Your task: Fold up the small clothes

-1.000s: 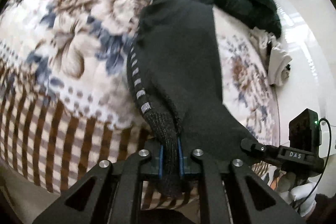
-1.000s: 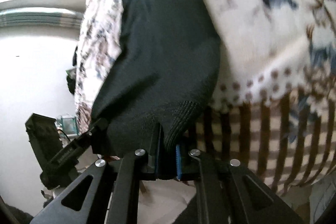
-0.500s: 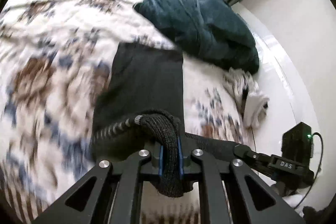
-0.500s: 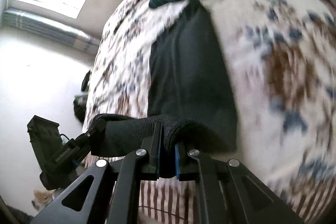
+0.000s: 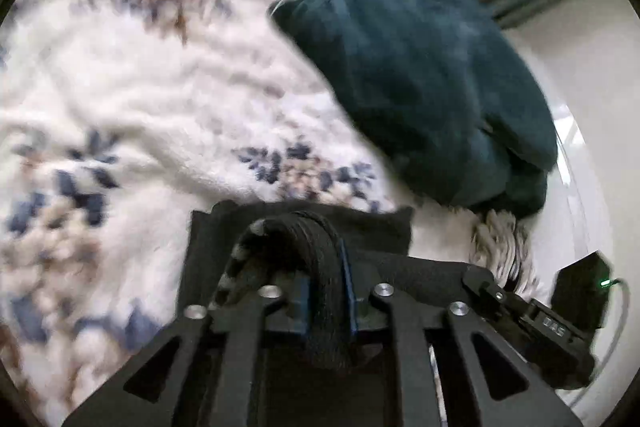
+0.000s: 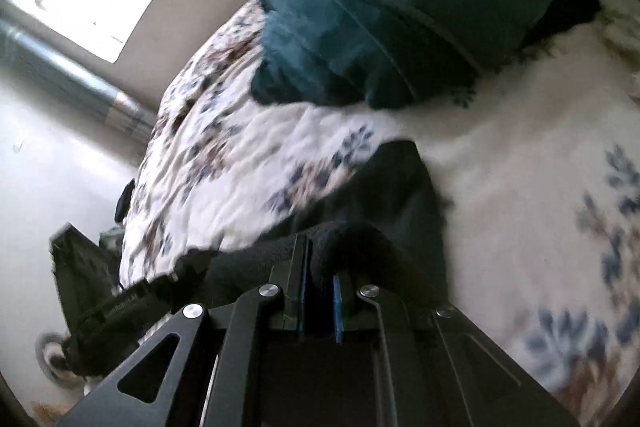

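The black garment lay folded on the floral blanket, far edge toward the teal bundle. The left gripper, jaws just easing apart, and right gripper each pinched its hem.

A bed covered by a white blanket with blue and brown flowers carries everything. A black garment lies on it, and just beyond that garment sits a heaped dark teal cloth.

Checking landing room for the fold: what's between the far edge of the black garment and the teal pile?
Left wrist view: only a bare strip of floral blanket separates the black garment from the teal pile. Right wrist view agrees.
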